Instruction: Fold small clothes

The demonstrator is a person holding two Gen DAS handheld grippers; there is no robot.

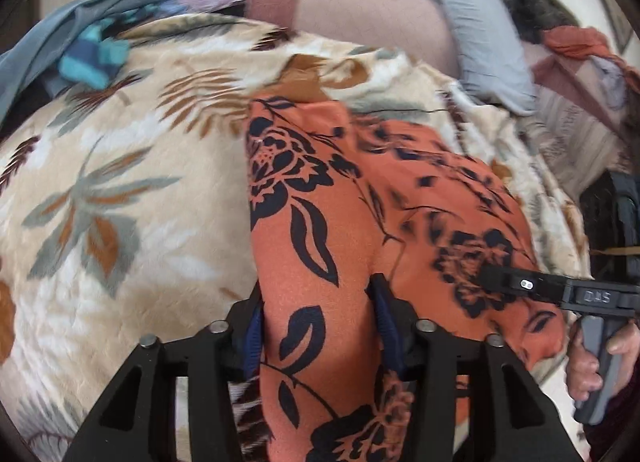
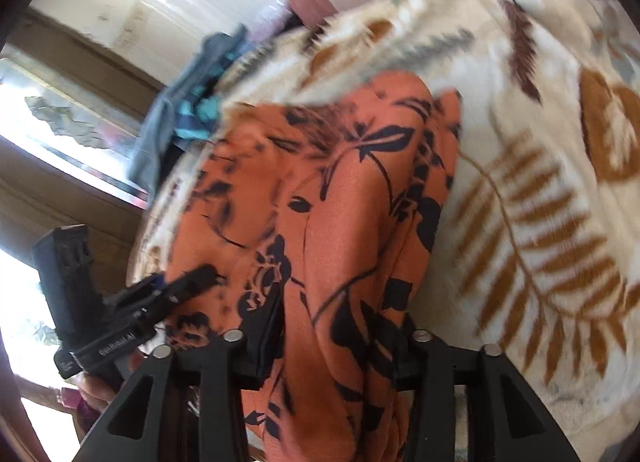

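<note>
So both claws are clamping the orange floral garment (image 1: 320, 221), left claw (image 1: 320, 326) at lower centre, right claw (image 2: 340, 338) likewise, probably holding an edge taut for folding over the leaf-print blanket (image 1: 120, 181) on the bed.

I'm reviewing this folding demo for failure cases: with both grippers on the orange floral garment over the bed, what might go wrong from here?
1. The orange floral garment bulges between the left gripper and the right gripper, so the fold may come out creased or uneven.
2. Its thin fabric could slip from either grip partway through.
3. The plush leaf-print blanket beneath is rumpled and soft, so the garment may not lie flat.
</note>
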